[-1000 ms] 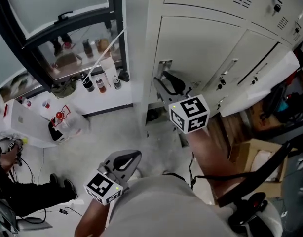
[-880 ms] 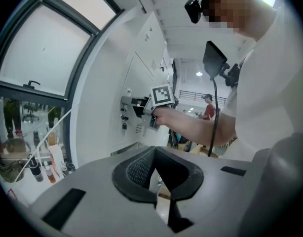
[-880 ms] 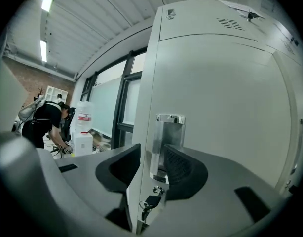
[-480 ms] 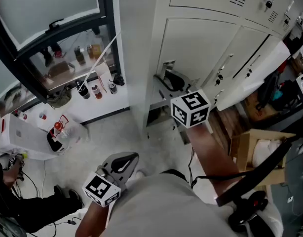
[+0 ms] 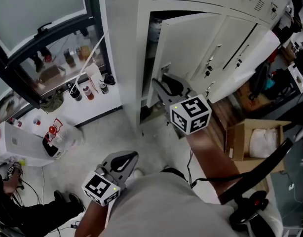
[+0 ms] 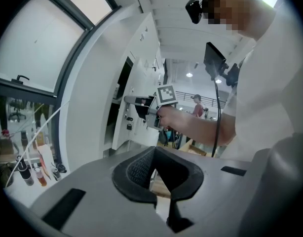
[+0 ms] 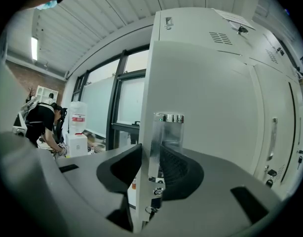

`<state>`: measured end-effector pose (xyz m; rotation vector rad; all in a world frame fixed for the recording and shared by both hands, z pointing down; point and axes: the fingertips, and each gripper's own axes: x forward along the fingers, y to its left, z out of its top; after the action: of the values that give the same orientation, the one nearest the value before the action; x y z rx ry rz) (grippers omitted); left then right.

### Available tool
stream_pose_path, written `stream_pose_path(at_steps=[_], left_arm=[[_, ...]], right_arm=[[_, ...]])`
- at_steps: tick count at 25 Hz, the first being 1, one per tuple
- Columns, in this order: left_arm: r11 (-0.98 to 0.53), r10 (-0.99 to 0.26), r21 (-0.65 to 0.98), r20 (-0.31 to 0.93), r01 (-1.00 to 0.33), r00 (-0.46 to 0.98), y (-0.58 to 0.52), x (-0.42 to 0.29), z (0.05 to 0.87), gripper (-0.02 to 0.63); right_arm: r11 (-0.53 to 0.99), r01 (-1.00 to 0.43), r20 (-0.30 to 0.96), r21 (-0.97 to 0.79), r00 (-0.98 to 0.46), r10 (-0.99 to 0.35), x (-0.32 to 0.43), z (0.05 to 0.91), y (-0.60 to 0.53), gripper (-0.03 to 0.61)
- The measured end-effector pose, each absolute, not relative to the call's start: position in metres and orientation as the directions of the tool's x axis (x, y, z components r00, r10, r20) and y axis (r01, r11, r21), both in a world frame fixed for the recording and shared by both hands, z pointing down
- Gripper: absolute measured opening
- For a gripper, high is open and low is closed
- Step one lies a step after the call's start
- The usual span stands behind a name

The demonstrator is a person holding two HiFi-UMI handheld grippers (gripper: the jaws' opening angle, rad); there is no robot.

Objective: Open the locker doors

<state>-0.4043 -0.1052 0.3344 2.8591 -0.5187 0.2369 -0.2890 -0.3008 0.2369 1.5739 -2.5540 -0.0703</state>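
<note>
Head view: you are looking steeply down at a bank of pale lockers [image 5: 126,38].
Locker door: the locker door [image 5: 191,38] at about 12 o'clock from your right hand stands ajar, with a dark gap [image 5: 151,43] along its left edge.
Handle: a shiny metal handle [image 7: 167,127] sits on that free edge of the locker door [image 7: 206,107].
Right gripper: your right gripper [image 5: 160,79] is at the door's free edge. In the right gripper view, the right gripper [image 7: 151,147] has its jaws clamped on the edge, one on each face, with the handle against the ribbed pad [image 7: 173,167].
Left gripper: your left gripper [image 5: 132,155] hangs low at about 7 o'clock from the right one, well apart from the lockers. In the left gripper view, the left gripper [image 6: 154,151] has its tips together with nothing between them.
Neighbouring doors: the doors [image 5: 235,48] at 2 o'clock are closed.
Floor: a cardboard box [image 5: 250,142] lies at 4 o'clock, and small bottles [image 5: 87,92] stand at 10 o'clock.
</note>
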Motion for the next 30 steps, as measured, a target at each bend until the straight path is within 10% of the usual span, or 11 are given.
stream_pose_path(at_steps=[30], left_arm=[[-0.941, -0.236, 0.198, 0.195, -0.274, 0.952, -0.057, -0.202, 0.330, 0.011]], right_arm=[[0.785, -0.618, 0.048, 0.047, -0.784, -0.619, -0.155, 0.241, -0.166, 0.109]])
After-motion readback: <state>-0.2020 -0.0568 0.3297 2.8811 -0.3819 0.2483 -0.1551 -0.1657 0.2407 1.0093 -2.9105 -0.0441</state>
